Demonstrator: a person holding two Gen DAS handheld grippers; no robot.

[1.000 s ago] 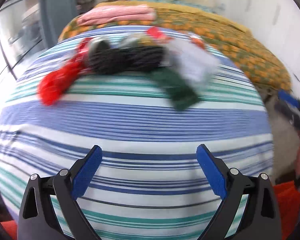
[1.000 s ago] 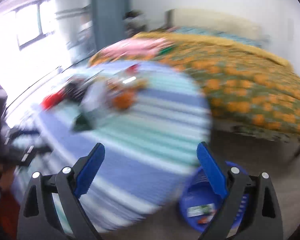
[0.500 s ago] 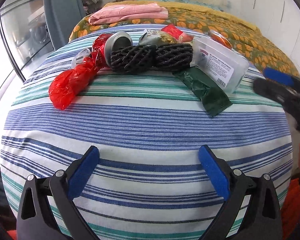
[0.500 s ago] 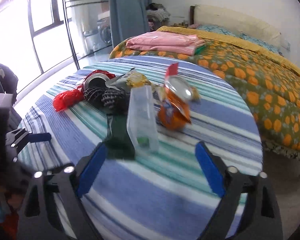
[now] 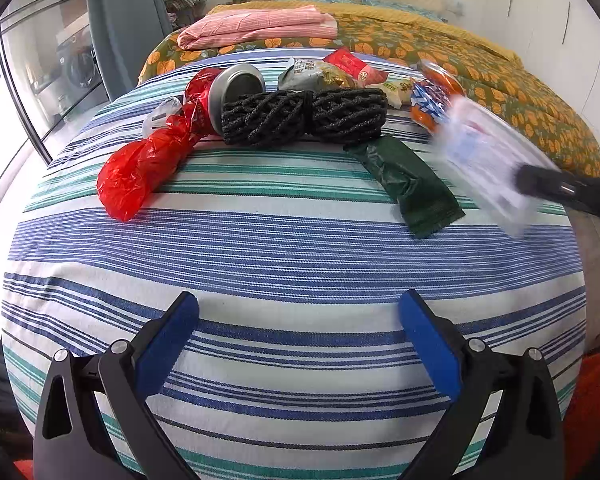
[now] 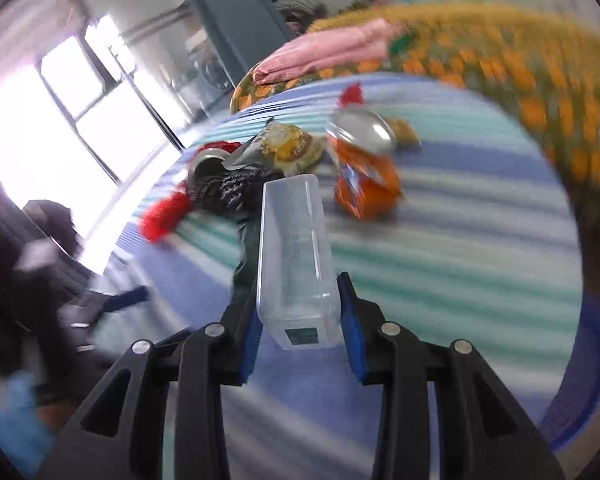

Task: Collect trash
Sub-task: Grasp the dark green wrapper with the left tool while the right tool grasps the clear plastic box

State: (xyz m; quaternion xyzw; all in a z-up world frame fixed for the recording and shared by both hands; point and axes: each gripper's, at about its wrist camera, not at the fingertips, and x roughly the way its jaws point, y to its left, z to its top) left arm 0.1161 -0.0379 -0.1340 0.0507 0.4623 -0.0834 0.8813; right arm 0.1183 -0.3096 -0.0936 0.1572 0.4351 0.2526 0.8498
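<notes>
Trash lies on a round table with a striped cloth (image 5: 292, 248): a red plastic bag (image 5: 140, 172), a black foam net (image 5: 304, 118), a tin can (image 5: 240, 84), a dark green wrapper (image 5: 410, 186), an orange crushed can (image 6: 366, 184) and snack wrappers (image 5: 324, 74). My right gripper (image 6: 300, 334) is shut on a clear plastic box (image 6: 296, 256) and holds it above the table's right side; the box looks blurred in the left wrist view (image 5: 486, 160). My left gripper (image 5: 300, 344) is open and empty over the table's near edge.
A bed with an orange-flowered cover (image 5: 480, 64) and a folded pink blanket (image 5: 260, 26) stands behind the table. A blue bin rim (image 6: 580, 392) shows low at the right. A window and a grey curtain (image 5: 120, 20) are at the left.
My right gripper has closed on the clear plastic box and lifted it off the table. My left gripper has stayed open at the near edge.
</notes>
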